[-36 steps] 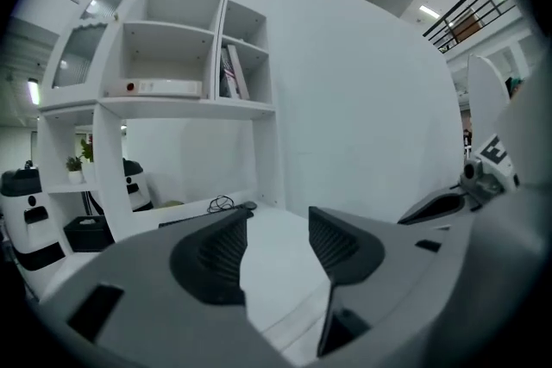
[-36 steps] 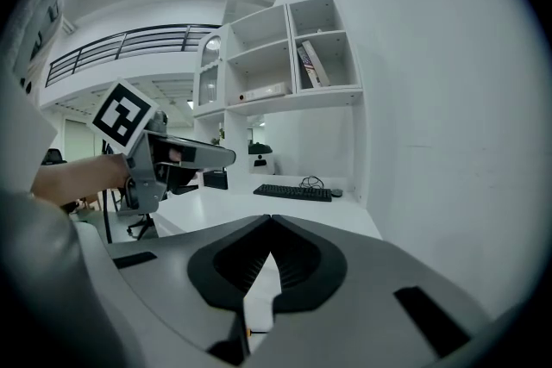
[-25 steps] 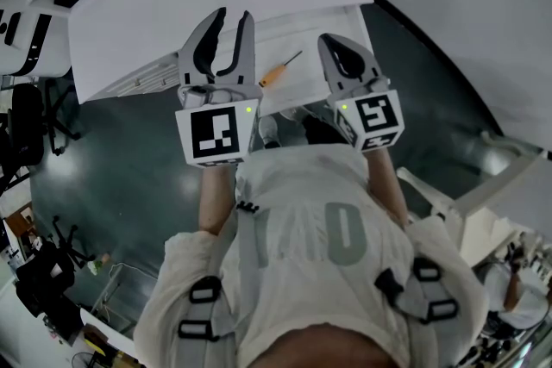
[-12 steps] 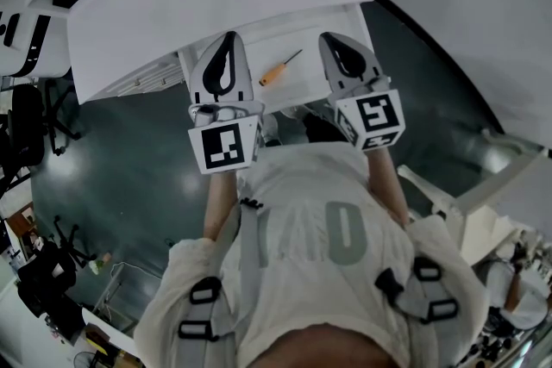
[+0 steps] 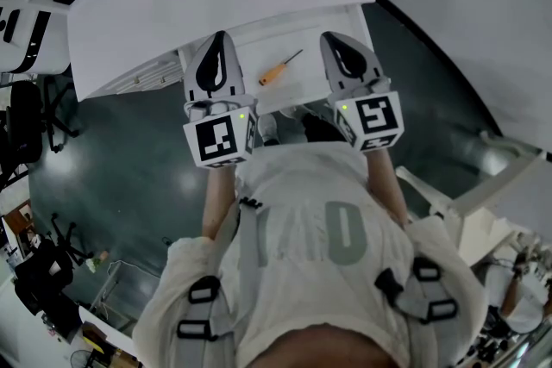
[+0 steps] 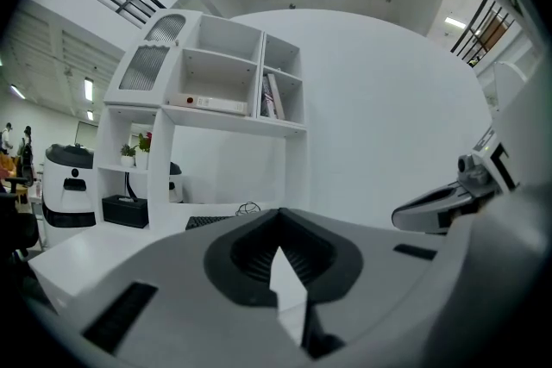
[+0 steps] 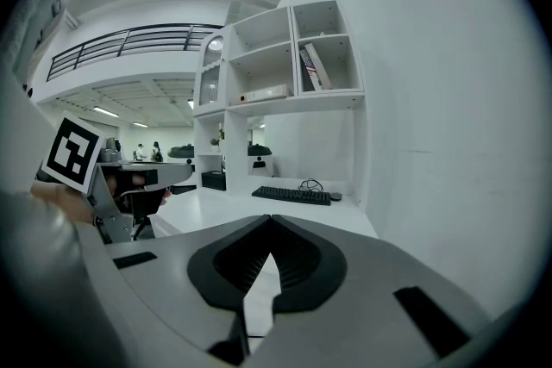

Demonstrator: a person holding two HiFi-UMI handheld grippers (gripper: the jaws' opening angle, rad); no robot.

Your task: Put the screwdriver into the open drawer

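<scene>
- Screwdriver (image 5: 279, 68) (orange handle, dark shaft) lies loose inside the open white drawer (image 5: 307, 82), between the two grippers and touching neither.
- Left gripper (image 5: 219, 43): jaws closed tip to tip with nothing between them, held over the drawer's left side.
- Right gripper (image 5: 338, 43): jaws likewise together and empty, just right of the screwdriver.
</scene>
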